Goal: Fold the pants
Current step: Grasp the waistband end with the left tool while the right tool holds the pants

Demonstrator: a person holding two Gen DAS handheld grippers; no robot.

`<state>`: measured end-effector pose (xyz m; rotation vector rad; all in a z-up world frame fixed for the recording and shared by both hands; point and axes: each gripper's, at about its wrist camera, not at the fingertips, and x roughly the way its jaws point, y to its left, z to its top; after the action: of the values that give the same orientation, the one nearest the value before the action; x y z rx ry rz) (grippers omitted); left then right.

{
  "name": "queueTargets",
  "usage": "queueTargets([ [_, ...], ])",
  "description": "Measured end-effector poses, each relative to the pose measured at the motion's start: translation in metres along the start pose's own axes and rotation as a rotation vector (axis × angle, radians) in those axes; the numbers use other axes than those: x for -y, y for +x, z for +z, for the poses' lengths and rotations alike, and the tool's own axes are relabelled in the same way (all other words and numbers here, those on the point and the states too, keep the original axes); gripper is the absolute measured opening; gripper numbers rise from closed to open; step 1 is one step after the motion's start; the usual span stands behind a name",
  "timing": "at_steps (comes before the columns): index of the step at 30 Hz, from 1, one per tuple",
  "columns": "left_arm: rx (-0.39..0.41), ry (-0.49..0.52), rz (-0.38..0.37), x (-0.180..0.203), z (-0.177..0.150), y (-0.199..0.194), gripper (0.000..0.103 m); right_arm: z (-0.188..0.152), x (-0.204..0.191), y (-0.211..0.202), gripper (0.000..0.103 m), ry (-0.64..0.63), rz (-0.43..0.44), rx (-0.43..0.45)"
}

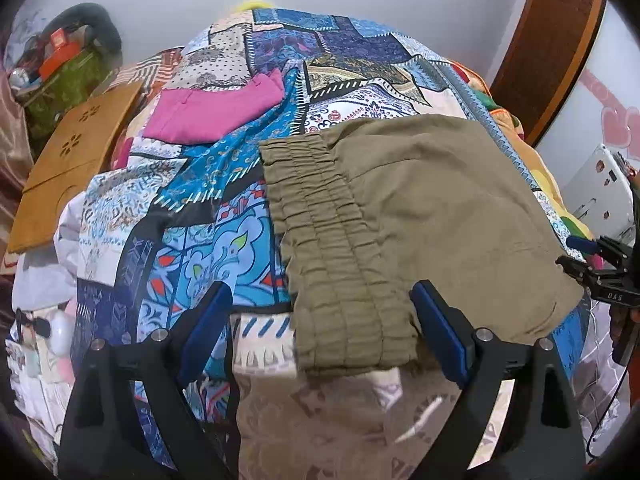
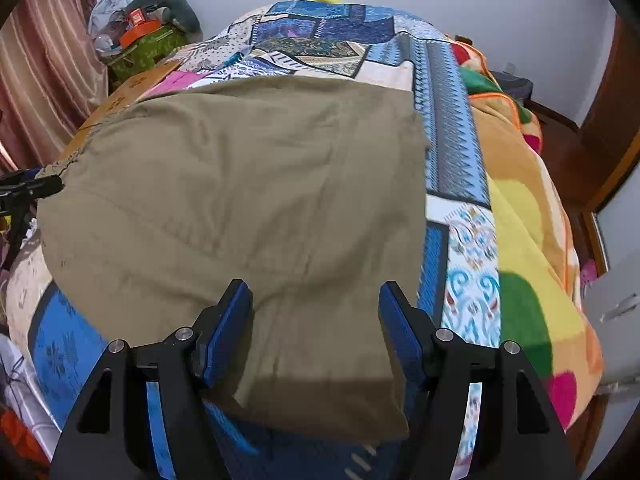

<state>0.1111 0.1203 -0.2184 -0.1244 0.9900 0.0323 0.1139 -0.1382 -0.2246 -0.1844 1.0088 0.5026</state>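
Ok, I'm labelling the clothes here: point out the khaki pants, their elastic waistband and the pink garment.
khaki pants (image 2: 240,184): right wrist view, flat middle of fabric.
elastic waistband (image 1: 336,248): left wrist view, gathered ribs.
pink garment (image 1: 212,110): left wrist view, centre.

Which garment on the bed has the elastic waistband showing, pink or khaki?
The khaki pants: their gathered elastic waistband faces the left claw. The pink garment lies farther back, with no waistband visible.

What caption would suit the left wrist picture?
Open left tongs hover over the gathered waistband of folded olive-khaki cotton pants on a patchwork bedspread.
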Motion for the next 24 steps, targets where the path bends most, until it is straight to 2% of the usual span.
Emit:
queueTargets([
  [6,0.024,0.007,0.028,0.001,-0.004,-0.017,0.092,-0.010,0.007,-0.010,0.064,0.027,-0.015,-0.008],
  [8,0.041,-0.010,0.058,-0.003,-0.005,-0.025,0.092,-0.005,0.006,-0.015,0.064,0.025,-0.031,0.000],
  [10,0.043,-0.057,0.052,-0.013,-0.007,-0.032,0.092,0.002,-0.001,-0.022,0.064,0.021,-0.019,0.035],
  [17,-0.015,-0.255,-0.162,-0.028,-0.020,-0.038,0.092,0.045,-0.050,-0.036,0.064,-0.067,0.080,0.163],
  [20,-0.049,-0.295,-0.238,-0.021,-0.026,-0.031,0.092,0.058,-0.075,-0.023,0.064,-0.117,0.116,0.168],
  [24,-0.083,-0.316,-0.279,-0.010,-0.034,-0.023,0.092,0.062,-0.102,0.001,0.064,-0.172,0.139,0.136],
])
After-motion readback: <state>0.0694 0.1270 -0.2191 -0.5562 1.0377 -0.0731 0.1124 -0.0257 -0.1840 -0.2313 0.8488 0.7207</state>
